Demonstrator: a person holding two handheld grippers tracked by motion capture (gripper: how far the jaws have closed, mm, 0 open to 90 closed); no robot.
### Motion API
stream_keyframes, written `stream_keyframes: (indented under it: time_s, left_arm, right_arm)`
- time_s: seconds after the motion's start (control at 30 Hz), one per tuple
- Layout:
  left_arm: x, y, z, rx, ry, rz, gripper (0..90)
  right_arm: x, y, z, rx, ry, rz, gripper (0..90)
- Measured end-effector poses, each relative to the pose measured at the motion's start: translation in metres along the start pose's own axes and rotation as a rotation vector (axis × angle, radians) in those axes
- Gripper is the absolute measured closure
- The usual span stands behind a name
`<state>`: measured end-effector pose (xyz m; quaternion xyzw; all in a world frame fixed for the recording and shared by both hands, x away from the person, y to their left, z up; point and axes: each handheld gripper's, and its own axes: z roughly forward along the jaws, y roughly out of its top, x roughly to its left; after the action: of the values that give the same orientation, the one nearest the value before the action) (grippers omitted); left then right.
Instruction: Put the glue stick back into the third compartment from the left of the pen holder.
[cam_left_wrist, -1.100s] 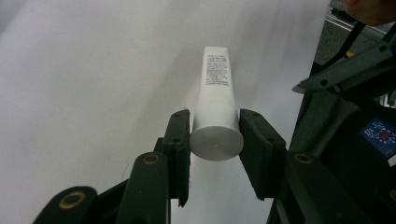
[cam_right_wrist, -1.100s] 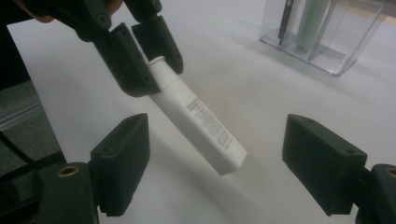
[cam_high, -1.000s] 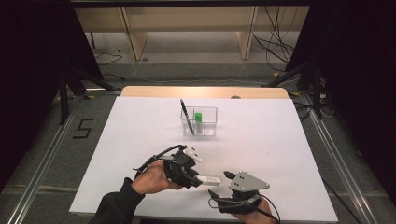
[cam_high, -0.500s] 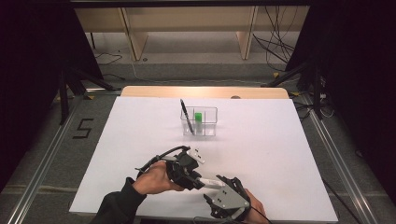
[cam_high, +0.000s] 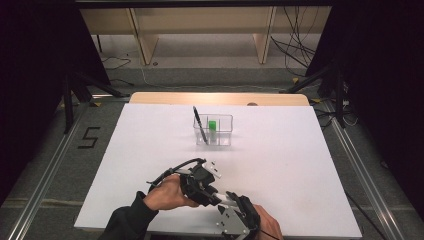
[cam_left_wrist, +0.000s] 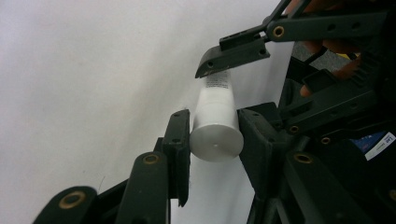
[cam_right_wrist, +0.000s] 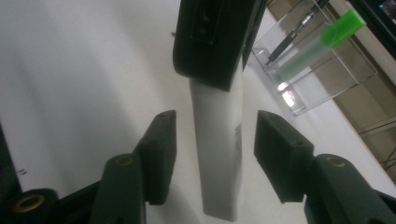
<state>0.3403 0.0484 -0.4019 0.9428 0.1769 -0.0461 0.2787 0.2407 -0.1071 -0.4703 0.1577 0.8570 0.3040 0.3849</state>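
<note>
Tube (cam_left_wrist: 215, 123) sits clamped in my left claw (cam_left_wrist: 215, 140), long axis running straight between right claw (cam_right_wrist: 215, 163) jaws, which have been closing w/ gaps either side, low over worktop (cam_high: 280, 165) near edge

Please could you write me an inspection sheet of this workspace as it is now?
Surface: white table, bare in most parts.
Job's things: white tube, capped end between the left gripper's fingers.
Clutter: clear box with black pen and green marker.
Grippers: left gripper shut on the tube; right gripper has just been closing, fingers either side of the tube, not touching.
Cables: black cable from left gripper.
Surroundings: wooden shelf, floor cables.
</note>
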Motion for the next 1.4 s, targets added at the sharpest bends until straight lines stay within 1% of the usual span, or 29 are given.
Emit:
stream_keyframes:
  time_s: [0.07, 0.1, 0.17, 0.2, 0.3, 0.33, 0.4, 0.43, 0.5, 0.6, 0.77, 0.83, 0.9, 0.97, 1.1, 1.17, 1.2, 1.23, 1.3, 1.33, 1.37, 1.4]
  left_arm:
    - [-0.001, 0.0, 0.0, -0.001, -0.002, -0.003, 64.6]
    - [-0.001, 0.0, 0.0, 0.0, -0.002, -0.002, 64.6]
    - [-0.001, 0.0, 0.001, 0.005, -0.003, -0.002, 64.6]
    - [-0.001, 0.0, 0.001, 0.007, -0.004, -0.004, 64.6]
    - [0.0, 0.0, 0.001, 0.005, -0.003, -0.007, 64.6]
    - [0.0, 0.0, 0.001, 0.006, -0.003, -0.006, 64.6]
    - [-0.001, 0.0, 0.001, 0.002, -0.006, -0.009, 64.6]
    - [-0.001, 0.0, 0.0, 0.0, -0.007, -0.012, 64.6]
    - [-0.001, 0.0, 0.001, 0.002, -0.006, -0.013, 64.6]
    - [0.0, 0.0, 0.001, -0.001, -0.006, -0.015, 64.6]
    - [-0.002, 0.0, 0.0, -0.01, 0.005, -0.013, 64.3]
    - [-0.003, 0.0, 0.0, -0.008, 0.002, -0.016, 63.8]
    - [-0.004, -0.001, -0.001, -0.014, 0.008, -0.008, 63.0]
    - [-0.003, -0.001, -0.001, -0.025, 0.003, -0.014, 58.8]
    - [0.0, -0.003, -0.005, -0.041, 0.02, -0.028, 47.1]
    - [0.0, -0.004, -0.008, -0.054, 0.017, -0.038, 41.0]
    - [0.0, -0.005, -0.01, -0.062, 0.023, -0.04, 38.7]
    - [0.0, -0.006, -0.011, -0.063, 0.032, -0.04, 37.0]
    - [0.0, -0.008, -0.015, -0.068, 0.038, -0.048, 34.0]
    - [0.0, -0.01, -0.017, -0.08, 0.032, -0.059, 32.7]
    - [0.001, -0.01, -0.018, -0.086, 0.028, -0.061, 31.5]
    - [0.001, -0.012, -0.02, -0.098, 0.024, -0.067, 30.0]
  right_arm:
    - [0.001, 0.001, 0.0, 0.006, -0.017, -0.019, 54.8]
    - [0.001, 0.0, 0.0, 0.014, -0.021, -0.039, 56.0]
    - [0.002, 0.001, 0.0, 0.015, -0.025, -0.039, 59.0]
    - [0.001, 0.001, 0.0, 0.017, -0.032, -0.06, 60.2]
    - [0.003, 0.001, 0.001, 0.018, -0.034, -0.054, 63.5]
    - [0.003, 0.001, 0.001, 0.02, -0.039, -0.059, 64.7]
    - [0.005, 0.002, 0.001, 0.014, -0.038, -0.048, 66.8]
    - [0.004, 0.002, 0.0, 0.011, -0.031, -0.065, 67.3]
    - [0.005, 0.002, 0.0, 0.016, -0.041, -0.065, 67.8]
    - [0.006, 0.002, 0.0, 0.019, -0.048, -0.082, 68.3]
    - [0.007, 0.002, -0.001, 0.017, -0.066, -0.089, 68.8]
    - [0.006, 0.002, -0.001, 0.018, -0.064, -0.092, 68.9]
    - [0.007, 0.002, -0.001, 0.013, -0.063, -0.089, 68.9]
    - [0.006, 0.002, -0.002, 0.01, -0.06, -0.088, 68.9]
    - [0.006, 0.001, -0.001, 0.004, -0.057, -0.076, 68.9]
    - [0.005, 0.0, -0.001, 0.01, -0.06, -0.078, 69.0]
    - [0.005, 0.0, -0.001, 0.007, -0.061, -0.081, 69.0]
    - [0.005, 0.0, -0.002, 0.008, -0.062, -0.087, 68.9]
    - [0.005, 0.0, -0.003, 0.0, -0.059, -0.075, 68.9]
    - [0.005, 0.0, -0.004, 0.002, -0.061, -0.077, 68.9]
    - [0.003, 0.0, -0.004, 0.0, -0.065, -0.085, 68.9]
    - [0.003, 0.0, -0.004, 0.001, -0.063, -0.082, 68.9]
